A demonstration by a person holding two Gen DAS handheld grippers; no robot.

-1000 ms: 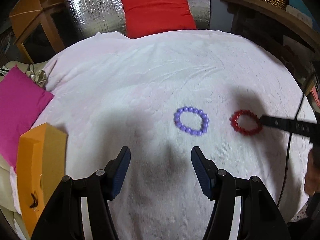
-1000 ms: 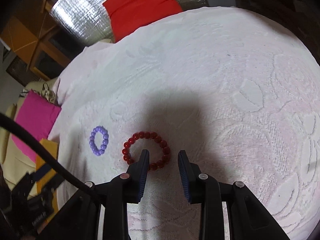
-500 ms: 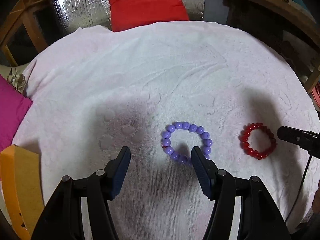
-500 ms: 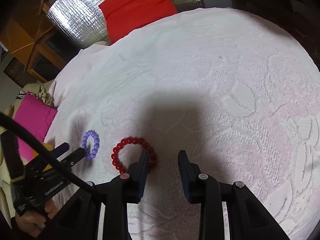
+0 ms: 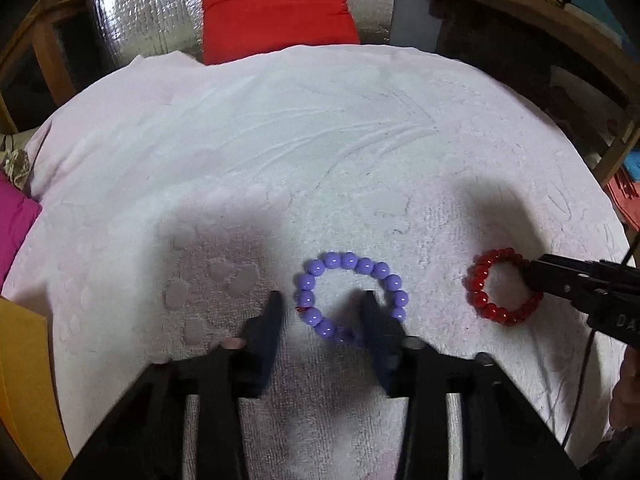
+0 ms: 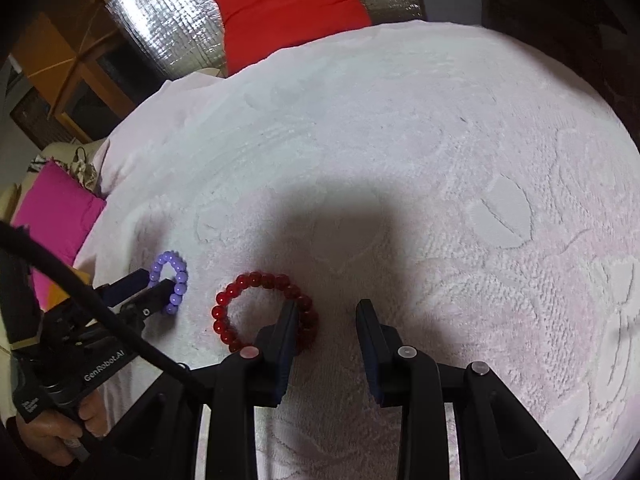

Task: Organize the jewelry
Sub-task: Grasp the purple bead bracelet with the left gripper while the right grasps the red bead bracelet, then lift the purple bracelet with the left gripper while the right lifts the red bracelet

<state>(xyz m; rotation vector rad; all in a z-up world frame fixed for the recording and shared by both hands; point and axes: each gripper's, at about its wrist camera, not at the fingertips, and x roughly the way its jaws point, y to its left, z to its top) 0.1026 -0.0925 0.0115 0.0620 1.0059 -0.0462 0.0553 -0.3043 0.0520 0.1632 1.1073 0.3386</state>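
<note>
Both grippers have moved closer to the bracelets on the white towel-covered table (image 5: 360, 140): the left gripper (image 5: 322, 304), fingers spread apart, straddles the purple bracelet (image 5: 394, 282), while the right gripper (image 6: 326, 316), also released, has one finger inside the red bracelet (image 6: 240, 284). Only the right wrist view shows "GenRobot.AI" printed on the left gripper's body and the hand (image 6: 52, 432) holding it. Both bracelets are partly hidden by fingers.

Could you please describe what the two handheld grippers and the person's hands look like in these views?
Both the left gripper and the right gripper have black angular frames with round silver fasteners and flat dark blue finger pads. The left one's body carries white "GenRobot.AI" lettering, and a thick black cable runs past it. The bare left hand shows no sleeve.
</note>
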